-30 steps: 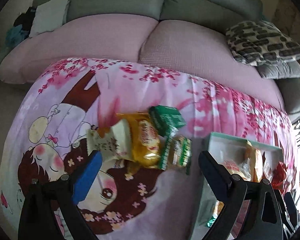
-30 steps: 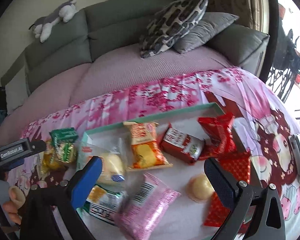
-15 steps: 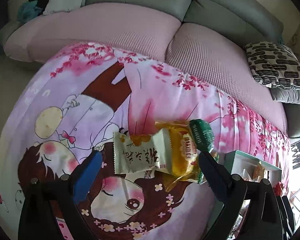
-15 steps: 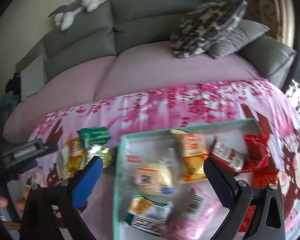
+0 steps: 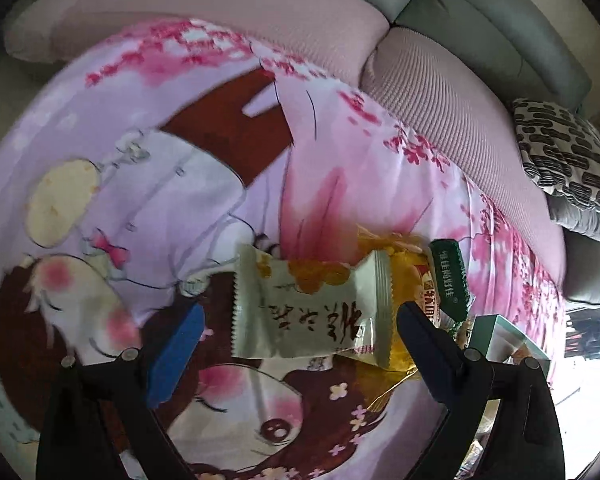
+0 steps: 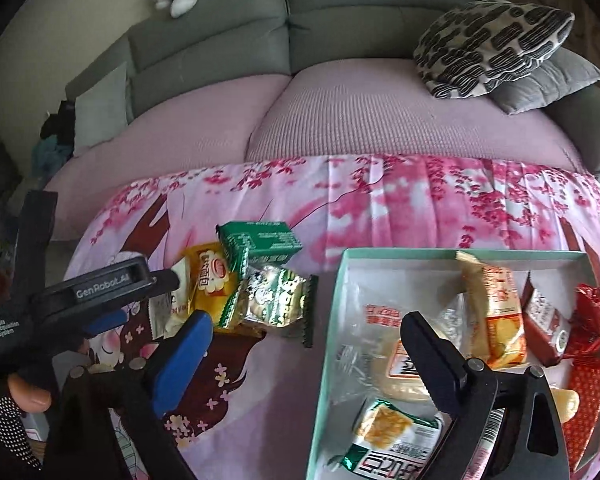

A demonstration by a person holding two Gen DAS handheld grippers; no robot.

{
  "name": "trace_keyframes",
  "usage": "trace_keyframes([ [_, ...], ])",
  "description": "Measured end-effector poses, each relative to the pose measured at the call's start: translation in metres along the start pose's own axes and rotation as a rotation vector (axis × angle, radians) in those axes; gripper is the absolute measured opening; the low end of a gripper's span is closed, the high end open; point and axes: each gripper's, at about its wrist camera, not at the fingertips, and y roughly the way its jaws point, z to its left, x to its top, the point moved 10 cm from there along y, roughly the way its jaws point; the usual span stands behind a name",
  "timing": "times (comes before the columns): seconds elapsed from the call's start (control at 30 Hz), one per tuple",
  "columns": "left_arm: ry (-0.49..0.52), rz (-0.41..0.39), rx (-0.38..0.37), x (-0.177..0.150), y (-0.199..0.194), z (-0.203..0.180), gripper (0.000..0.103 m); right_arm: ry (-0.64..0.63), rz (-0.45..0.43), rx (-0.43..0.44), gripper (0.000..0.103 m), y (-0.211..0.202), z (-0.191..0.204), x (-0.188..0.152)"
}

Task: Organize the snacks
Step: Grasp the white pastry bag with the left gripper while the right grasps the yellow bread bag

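Both fisheye views bend straight lines toward a dark circular vignette, which we see most strongly along the sofa [image 6: 340, 40] back at the top of each frame. We read soft, even daylight entering from the right, blown out to white at the lower right edge of the left wrist view, with only faint shadows beneath the snack packets [image 6: 260, 280]. Motion blur smears the printed cloth [image 5: 100, 200] at left, while the cream packet [image 5: 312, 312] at centre stays moderately sharp.

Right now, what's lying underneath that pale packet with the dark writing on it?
The pale packet overlaps a yellow snack bag, which pokes out on its right side. How far that bag reaches beneath is covered. Elsewhere only the pink cartoon cloth shows around it.
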Motion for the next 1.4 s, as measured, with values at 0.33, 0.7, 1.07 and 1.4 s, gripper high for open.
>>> trace_keyframes([
  [0.33, -0.031, 0.008, 0.020, -0.003, 0.009, 0.005, 0.063, -0.003, 0.032, -0.008, 0.097, 0.011, 0.002, -0.007],
  [0.7, -0.062, 0.004, -0.019, 0.001, -0.002, 0.011, 0.053, -0.051, 0.048, -0.003, 0.094, 0.017, 0.020, -0.003],
  [1.07, -0.093, -0.024, 0.023, 0.011, -0.013, 0.035, 0.053, -0.129, 0.090, 0.059, 0.077, 0.026, 0.054, 0.002],
  [1.4, -0.107, -0.036, 0.050, 0.015, -0.017, 0.050, 0.054, -0.202, 0.165, 0.100, 0.058, 0.050, 0.084, 0.008],
])
